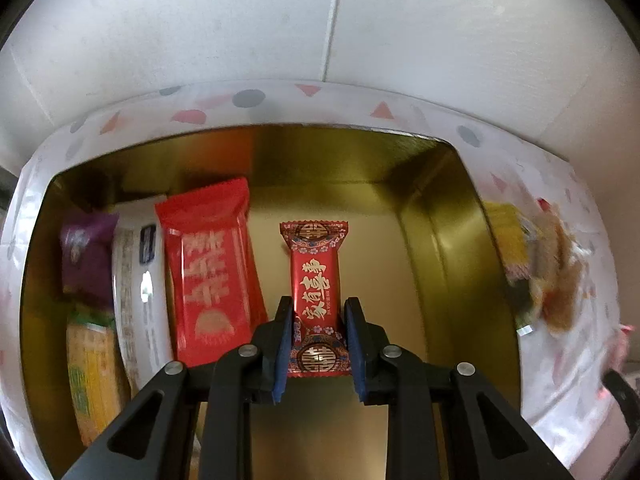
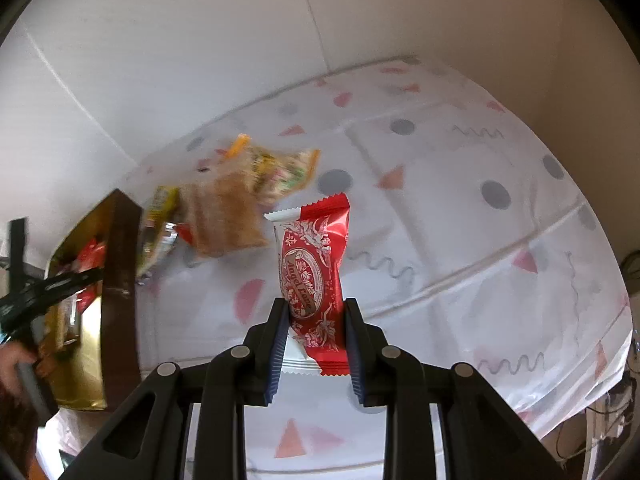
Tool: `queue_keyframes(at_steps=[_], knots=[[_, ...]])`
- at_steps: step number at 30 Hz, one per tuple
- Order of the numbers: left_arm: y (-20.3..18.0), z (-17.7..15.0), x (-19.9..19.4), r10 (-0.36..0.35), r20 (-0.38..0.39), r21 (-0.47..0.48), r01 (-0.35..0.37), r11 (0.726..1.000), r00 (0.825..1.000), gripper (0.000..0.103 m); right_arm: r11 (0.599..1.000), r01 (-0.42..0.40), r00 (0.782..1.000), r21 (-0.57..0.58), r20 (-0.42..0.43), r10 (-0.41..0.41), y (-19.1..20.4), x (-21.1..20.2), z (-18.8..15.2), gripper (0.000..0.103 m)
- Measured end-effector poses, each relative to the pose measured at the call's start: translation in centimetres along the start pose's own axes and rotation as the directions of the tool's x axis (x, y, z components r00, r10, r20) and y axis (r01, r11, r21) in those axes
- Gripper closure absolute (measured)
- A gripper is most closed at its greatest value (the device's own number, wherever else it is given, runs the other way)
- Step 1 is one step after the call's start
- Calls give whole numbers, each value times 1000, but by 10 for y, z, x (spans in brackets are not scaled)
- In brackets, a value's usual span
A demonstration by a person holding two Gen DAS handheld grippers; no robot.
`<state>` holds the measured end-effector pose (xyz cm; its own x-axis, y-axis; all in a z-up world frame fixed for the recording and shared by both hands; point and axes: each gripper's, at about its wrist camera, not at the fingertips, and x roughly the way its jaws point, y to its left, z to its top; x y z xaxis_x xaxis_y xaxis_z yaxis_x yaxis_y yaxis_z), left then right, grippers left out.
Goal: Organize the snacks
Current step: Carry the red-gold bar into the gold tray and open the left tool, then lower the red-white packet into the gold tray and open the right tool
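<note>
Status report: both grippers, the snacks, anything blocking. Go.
Left gripper shut on red double-happiness candy, over gold tin. Right gripper shut on red Angel wafer packet, above the tablecloth. Tin's right half bare; nothing blocking.

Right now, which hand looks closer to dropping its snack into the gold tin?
The left. Its hand-held gripper already holds the red candy bar above the gold tin, over bare floor. The right hand-held gripper grips its red-and-white packet over the tablecloth, beside the tin.
</note>
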<state>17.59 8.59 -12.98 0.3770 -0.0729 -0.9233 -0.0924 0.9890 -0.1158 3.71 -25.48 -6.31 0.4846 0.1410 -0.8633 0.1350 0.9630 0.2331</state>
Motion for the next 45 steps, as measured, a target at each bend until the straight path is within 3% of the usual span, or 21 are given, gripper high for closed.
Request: queue_keyframes(at_steps=[5,8,14,18,22,26,33,45], knots=[[5,17,10,5,16,-21,-4,1000,1000,77,998,-35,999,-42,19,36,19,-10,4,76],[9,24,11,15,19,-26,-15,1000,1000,64,997,-60,998,-55,25,61,31,-12,10,76],[17,22,-2,-52,42,-68,54,996,998,52,990,-105,994,-98,27,108,58,-7,20,76],[20,12,-19,-66,81,-69,72,995,995,38,982,-141,989,-123,17,145,75,-3,23,76],[23,0,-41,-62,126,-55,69,996,990,38,973,-177,984,-150,2,179,92,1,26,76],[30,-18,-58,10,134,-48,-4,999,991,38,959,-220,975,-177,-18,221,113,6,29,76],[51,-45,-71,3,92,-114,8,993,996,38,930,-274,962,-243,-49,270,151,10,31,76],[61,-79,-93,6,84,-119,4,993,996,38,885,-333,943,-327,-123,309,209,21,23,76]])
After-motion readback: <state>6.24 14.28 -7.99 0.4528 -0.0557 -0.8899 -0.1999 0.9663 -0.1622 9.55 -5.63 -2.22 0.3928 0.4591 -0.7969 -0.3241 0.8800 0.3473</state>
